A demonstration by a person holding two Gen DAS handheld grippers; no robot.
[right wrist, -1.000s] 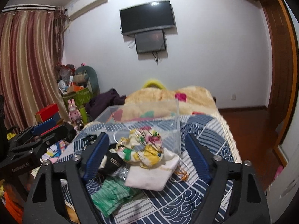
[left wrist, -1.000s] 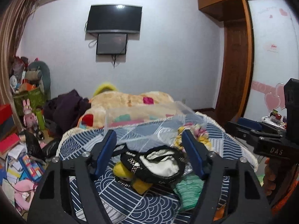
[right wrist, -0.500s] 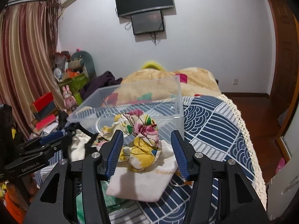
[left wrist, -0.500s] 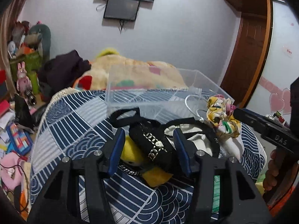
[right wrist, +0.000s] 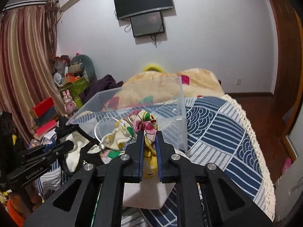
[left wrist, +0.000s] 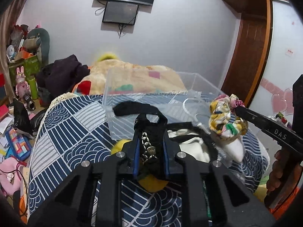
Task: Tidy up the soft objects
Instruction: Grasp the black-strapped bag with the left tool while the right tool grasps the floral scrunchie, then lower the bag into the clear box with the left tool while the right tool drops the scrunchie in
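Observation:
My left gripper (left wrist: 150, 130) is shut on a black cloth bag with a chain strap (left wrist: 149, 132), just in front of the clear plastic bin (left wrist: 121, 98) on the bed. My right gripper (right wrist: 148, 132) is shut on a floral fabric bundle (right wrist: 144, 122) and holds it at the bin's near wall (right wrist: 170, 130). The bundle also shows in the left wrist view (left wrist: 225, 121), with white cloth (left wrist: 234, 147) hanging under it. A yellow soft item (left wrist: 151, 183) lies under the left gripper.
The bed has a blue and white patterned cover (right wrist: 217, 124) and a beige blanket (right wrist: 170, 83) behind the bin. A white cloth (right wrist: 145, 194) lies under the right gripper. Cluttered boxes and toys (right wrist: 72, 87) stand at the left. A wooden floor (right wrist: 265, 109) lies at the right.
Both grippers have closed: the left on the black bag, the right on the floral bundle. Both items are now lifted off the bed towards the bin.

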